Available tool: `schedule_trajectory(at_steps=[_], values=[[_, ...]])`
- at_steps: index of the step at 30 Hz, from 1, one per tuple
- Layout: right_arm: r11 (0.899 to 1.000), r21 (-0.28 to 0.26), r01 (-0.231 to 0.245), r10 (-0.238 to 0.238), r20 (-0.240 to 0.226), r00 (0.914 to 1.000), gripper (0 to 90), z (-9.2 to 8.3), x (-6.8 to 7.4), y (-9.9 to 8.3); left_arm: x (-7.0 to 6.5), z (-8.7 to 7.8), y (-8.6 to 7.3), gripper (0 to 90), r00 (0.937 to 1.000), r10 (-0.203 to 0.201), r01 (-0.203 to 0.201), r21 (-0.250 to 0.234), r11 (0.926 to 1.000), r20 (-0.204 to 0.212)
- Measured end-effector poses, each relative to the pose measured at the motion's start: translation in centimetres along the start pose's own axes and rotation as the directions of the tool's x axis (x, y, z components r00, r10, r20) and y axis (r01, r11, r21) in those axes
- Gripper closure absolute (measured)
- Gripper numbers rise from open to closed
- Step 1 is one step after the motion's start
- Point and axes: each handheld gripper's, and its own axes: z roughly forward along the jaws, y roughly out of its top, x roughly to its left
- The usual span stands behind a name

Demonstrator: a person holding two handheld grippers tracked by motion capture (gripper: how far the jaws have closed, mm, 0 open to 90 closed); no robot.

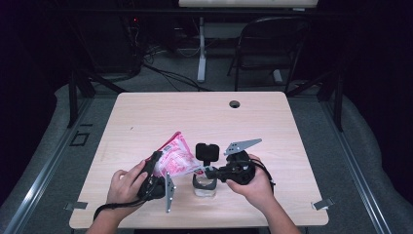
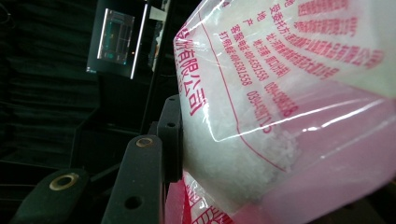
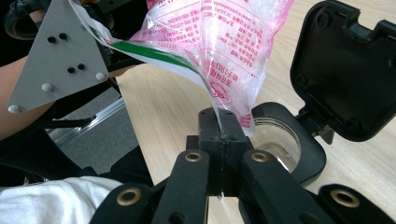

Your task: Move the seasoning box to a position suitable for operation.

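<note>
A pink and white plastic bag (image 1: 176, 155) of white grains hangs tilted above the table's front. My left gripper (image 1: 155, 165) is shut on the bag's wide body; one black pad (image 2: 170, 135) presses its side while the other jaw is hidden behind the plastic (image 2: 280, 102). From the right, my right gripper (image 3: 218, 122) is shut on the bag's lower corner (image 3: 219, 93), the thin film pinched between its pads. Just beneath that corner stands a clear jar (image 3: 280, 135) with a black collar and a hinged black lid (image 3: 345, 70) flipped open. The jar (image 1: 205, 187) sits between both hands.
The wooden table (image 1: 195, 117) has a cable hole (image 1: 234, 104) near its far edge. A dark folding chair (image 1: 272, 44) stands on the floor beyond it. Metal clips (image 1: 322, 204) stick out at the front corners.
</note>
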Motion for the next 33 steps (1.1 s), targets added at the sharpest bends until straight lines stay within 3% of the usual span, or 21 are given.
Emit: schedule_trajectory(at_steps=[8,33], values=[[1.0,0.015,0.003,-0.003,0.005,1.0,90.0,0.53,0.15,-0.27,-0.28,0.02,-0.22,63.8,0.9998,0.019,-0.019,0.002,0.9998,0.002],[0.999,0.036,-0.007,0.007,0.001,1.0,90.0,0.52,-0.14,-0.91,-0.41,-0.15,0.23,63.9,0.9969,0.065,-0.065,-0.019,0.9977,-0.045]])
